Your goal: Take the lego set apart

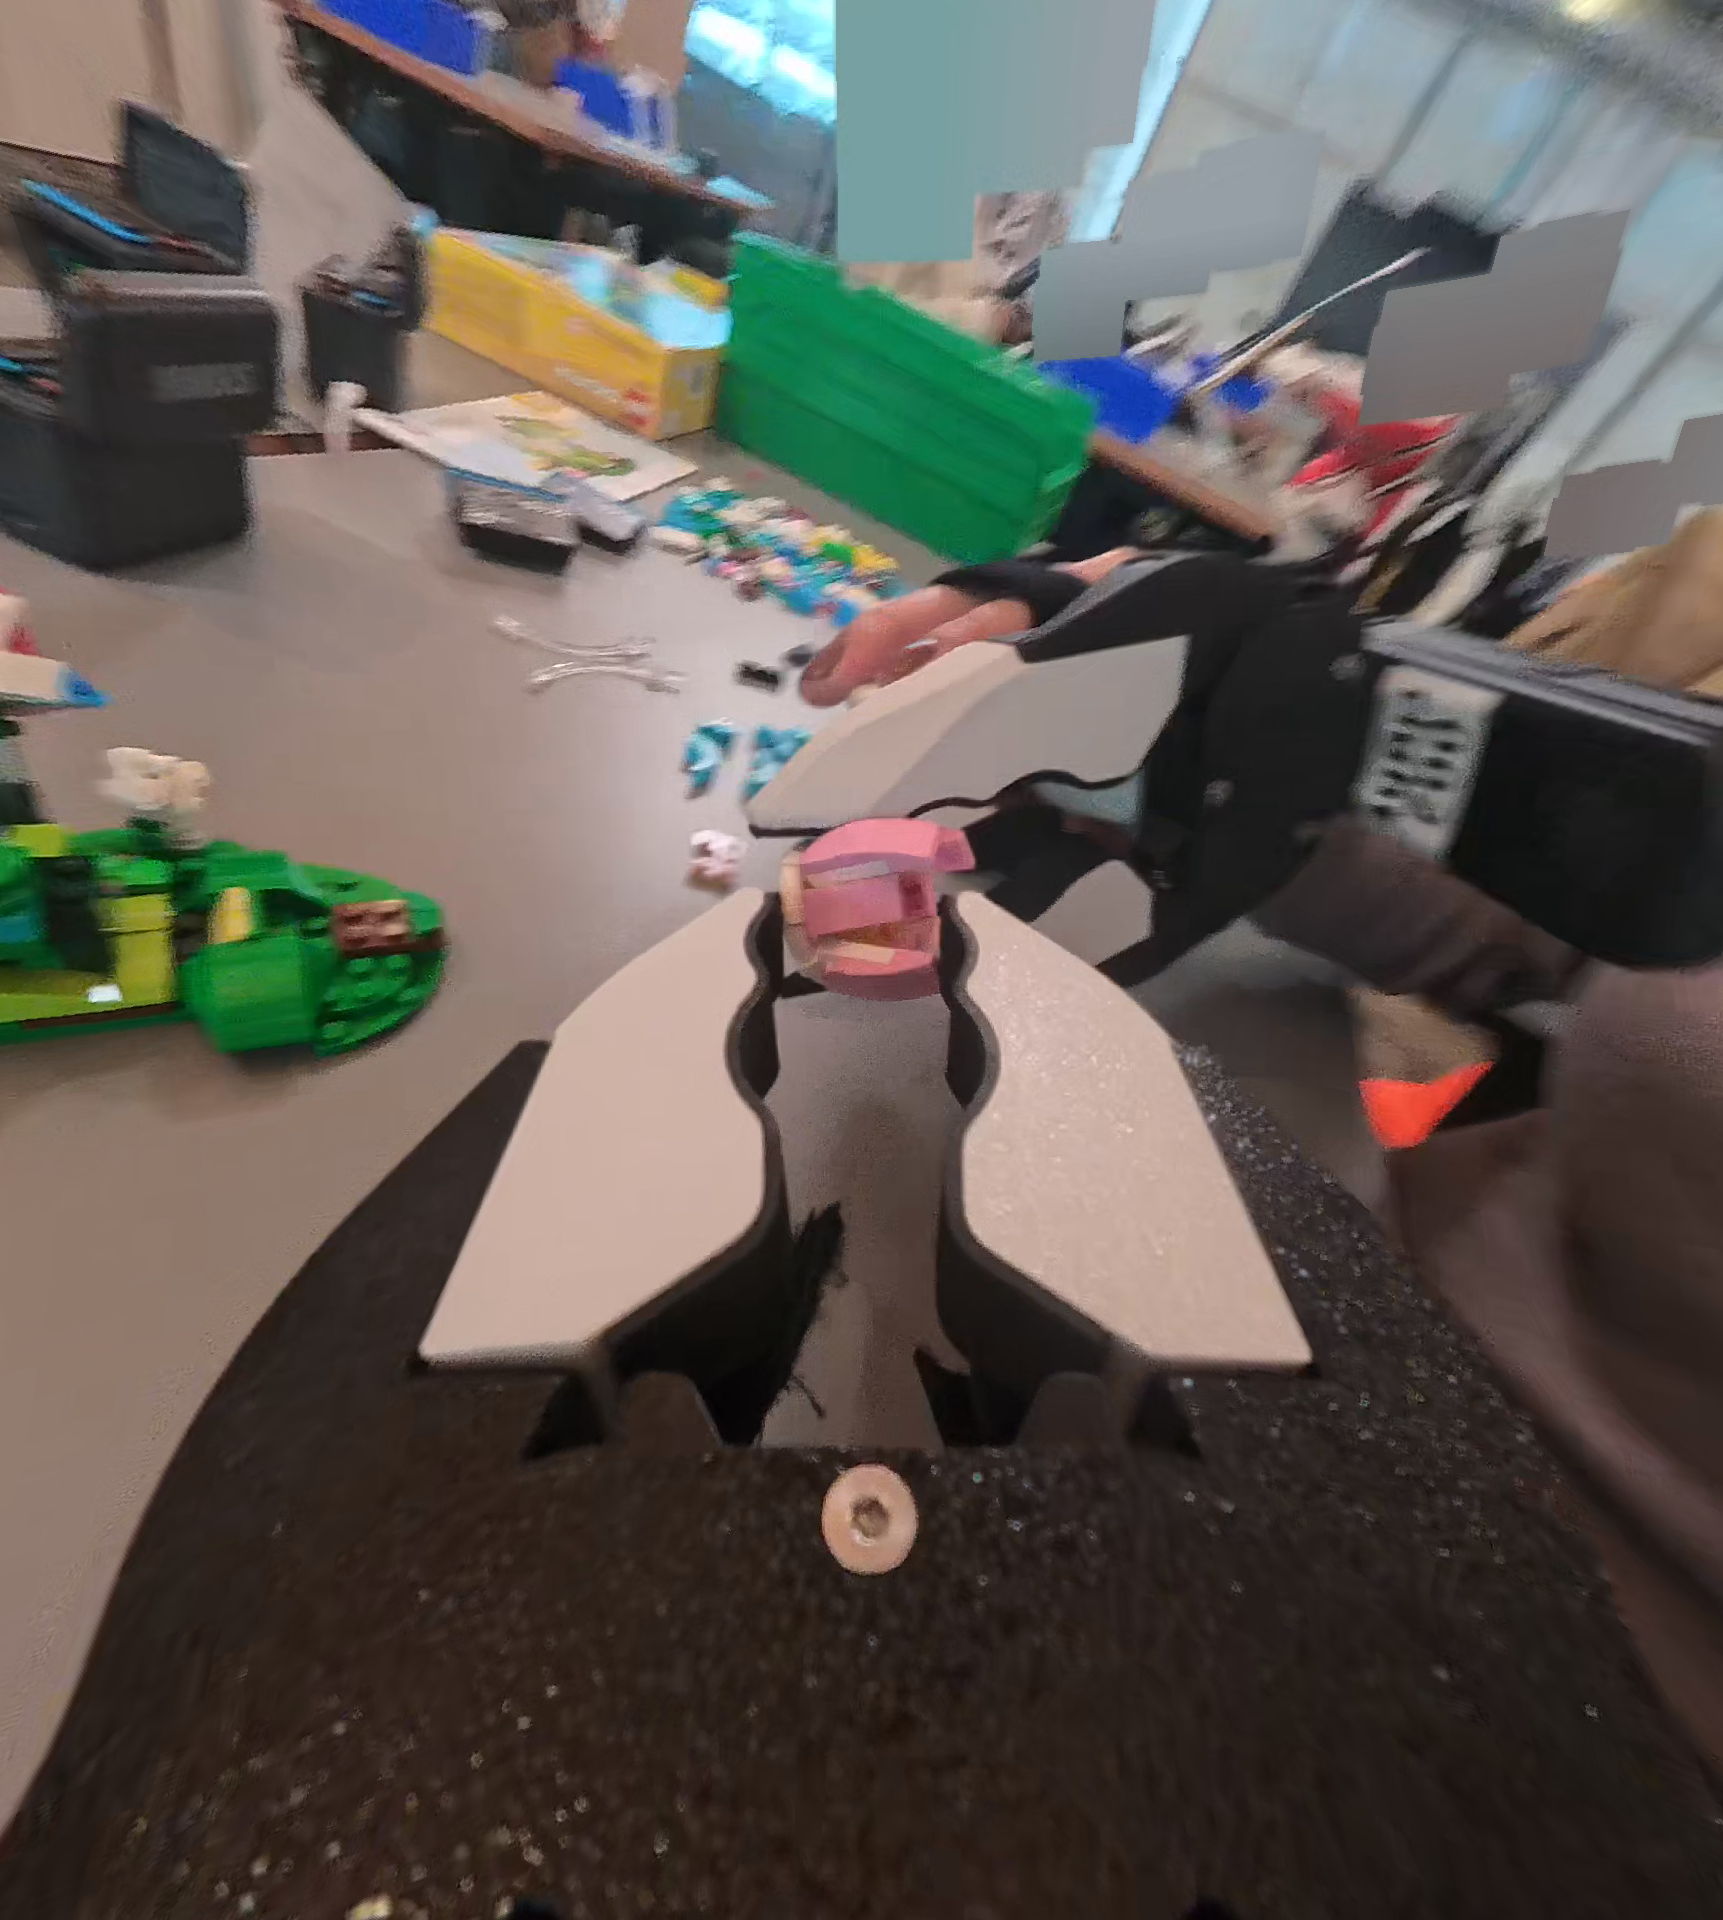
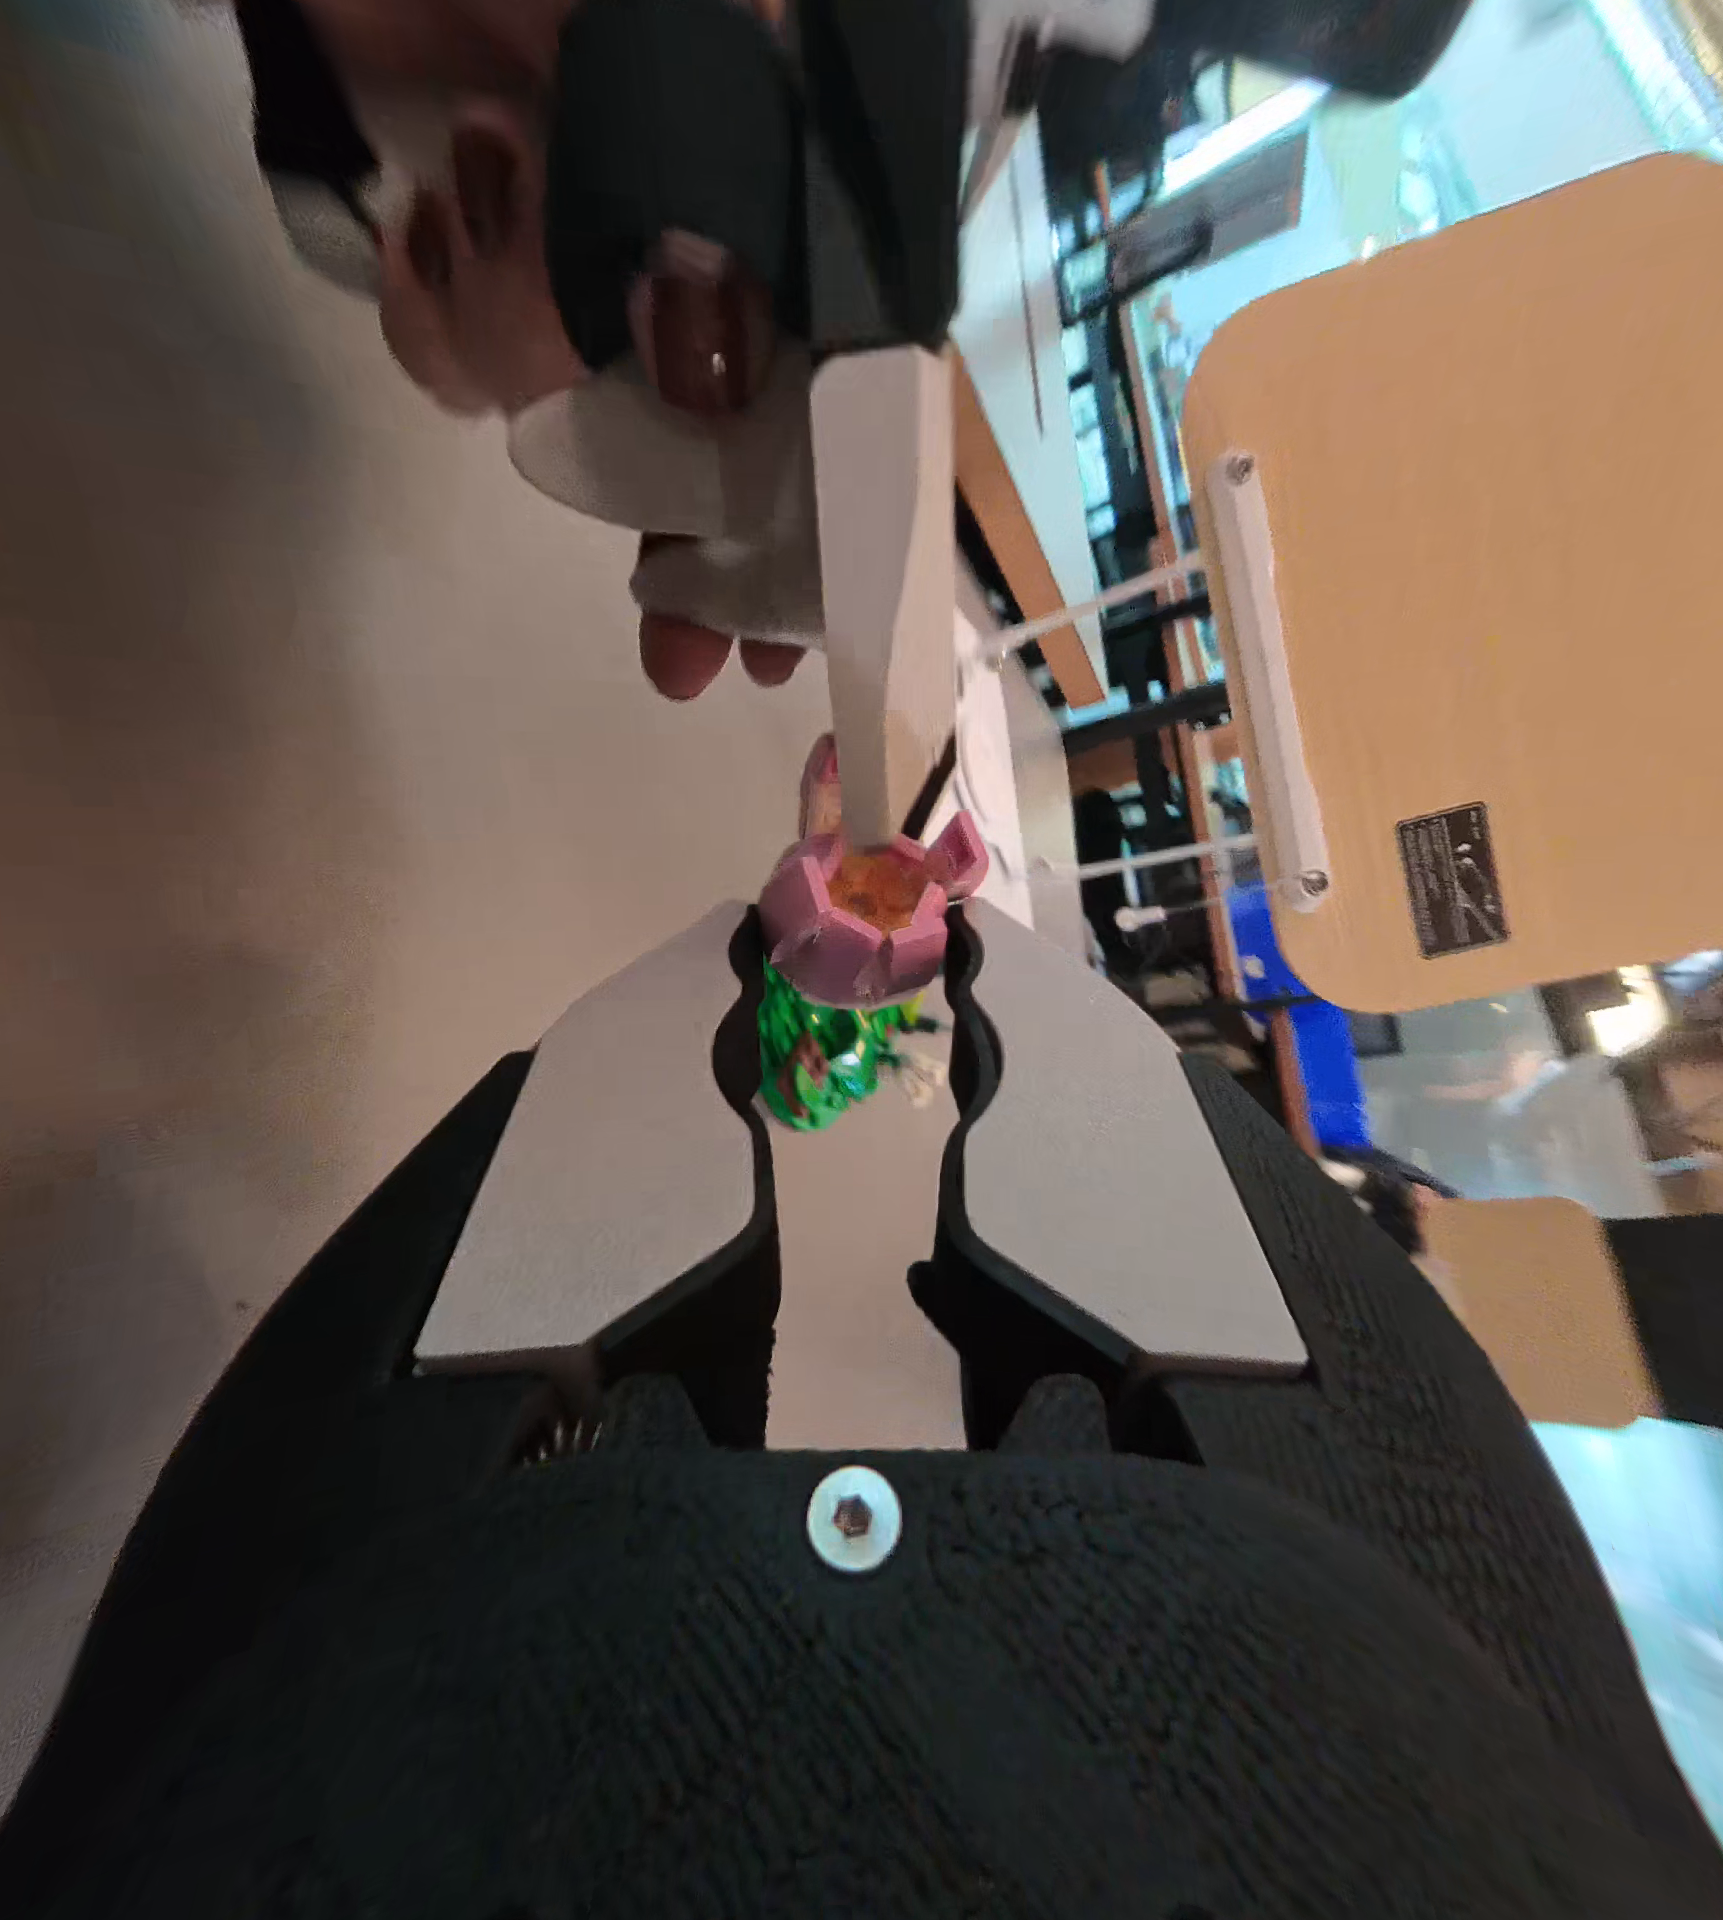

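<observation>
A pink lego flower [image 1: 872, 935] with an orange centre is held in the air between both grippers. My left gripper [image 1: 857, 920] is shut on its sides. My right gripper [image 1: 779, 831] comes in from the right and closes on the flower's upper petals. In the right wrist view my right gripper [image 2: 852, 925] grips the flower [image 2: 836, 940], and the left gripper [image 2: 867, 831] reaches down onto it from above. The green lego set [image 1: 161, 935] stands on the grey table [image 1: 421, 1195] at the left, and shows small between my right fingers [image 2: 815, 1070].
Loose lego pieces [image 1: 784, 561] lie at the back of the table, teal pieces [image 1: 732, 753] and a small white piece [image 1: 717, 857] nearer. A booklet [image 1: 545, 447], yellow box [image 1: 576, 322], green crates [image 1: 888, 405] and black bins [image 1: 109, 416] stand behind. A wooden chair [image 2: 1491, 582] is at the right.
</observation>
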A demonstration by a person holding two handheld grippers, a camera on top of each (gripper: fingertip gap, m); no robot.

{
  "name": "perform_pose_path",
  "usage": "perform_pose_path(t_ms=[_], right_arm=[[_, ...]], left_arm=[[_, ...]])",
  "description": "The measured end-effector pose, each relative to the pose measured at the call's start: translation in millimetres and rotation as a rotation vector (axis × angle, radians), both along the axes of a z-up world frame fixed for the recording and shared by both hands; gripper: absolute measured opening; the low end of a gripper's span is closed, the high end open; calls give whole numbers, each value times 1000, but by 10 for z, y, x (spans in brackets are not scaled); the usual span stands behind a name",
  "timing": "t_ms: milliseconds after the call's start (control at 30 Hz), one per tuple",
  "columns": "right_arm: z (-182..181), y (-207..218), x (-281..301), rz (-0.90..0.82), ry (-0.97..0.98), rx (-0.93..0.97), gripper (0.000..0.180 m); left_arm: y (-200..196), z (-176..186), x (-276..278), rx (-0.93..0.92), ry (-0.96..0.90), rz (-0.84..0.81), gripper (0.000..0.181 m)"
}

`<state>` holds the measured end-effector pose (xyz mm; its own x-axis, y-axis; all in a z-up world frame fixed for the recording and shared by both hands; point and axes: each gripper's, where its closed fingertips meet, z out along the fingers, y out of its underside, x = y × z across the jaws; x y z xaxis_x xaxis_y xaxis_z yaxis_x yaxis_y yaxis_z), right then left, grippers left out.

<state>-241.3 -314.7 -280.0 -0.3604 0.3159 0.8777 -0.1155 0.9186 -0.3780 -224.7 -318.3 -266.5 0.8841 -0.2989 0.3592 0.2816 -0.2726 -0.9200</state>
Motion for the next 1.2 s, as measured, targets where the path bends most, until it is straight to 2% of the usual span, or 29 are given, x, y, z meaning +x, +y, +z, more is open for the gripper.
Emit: perform_pose_path(t_ms=[133, 200, 233, 333, 433, 500, 600, 700, 800, 867, 933, 1033, 1133, 1200], right_arm=[[217, -173, 202, 170, -29, -295, 32], [269, -176, 247, 192, -32, -341, 32], [279, -157, 256, 192, -29, -352, 32], [275, -86, 251, 153, -15, -343, 32], [220, -59, 242, 121, 14, -235, 32], [191, -61, 248, 118, 19, -192, 31], [208, -72, 274, 130, 31, -176, 31], [231, -64, 303, 140, 36, -175, 31], [285, -85, 369, 181, 15, -294, 31], [389, -120, 444, 244, -25, -474, 31], [411, -90, 442, 242, -47, -539, 31], [304, -38, 415, 200, -125, -540, 38], [232, 31, 450, 175, -283, -634, 47], [198, 60, 433, 131, -404, -687, 51]], left_arm=[[-208, 269, 162, 148, -381, -262, 24], [-279, 357, 169, 218, -475, -322, 25], [-269, 371, 119, 231, -489, -290, 26], [-189, 312, -29, 199, -396, -135, 27], [-169, 306, -5, 136, -338, -105, 33], [-131, 194, 34, 43, -235, -80, 38], [-90, 43, 121, -80, -106, -75, 30], [-62, 35, 226, -109, -76, -105, 8], [-84, 91, 297, -63, -46, -149, 8], [-122, 232, 399, 24, -130, -216, 7], [-85, 261, 395, 54, -148, -190, 7], [-30, 177, 303, 34, 15, -65, 6], [-37, 59, 91, -27, 391, 125, 6], [-51, 29, 4, -67, 638, 192, 6]])
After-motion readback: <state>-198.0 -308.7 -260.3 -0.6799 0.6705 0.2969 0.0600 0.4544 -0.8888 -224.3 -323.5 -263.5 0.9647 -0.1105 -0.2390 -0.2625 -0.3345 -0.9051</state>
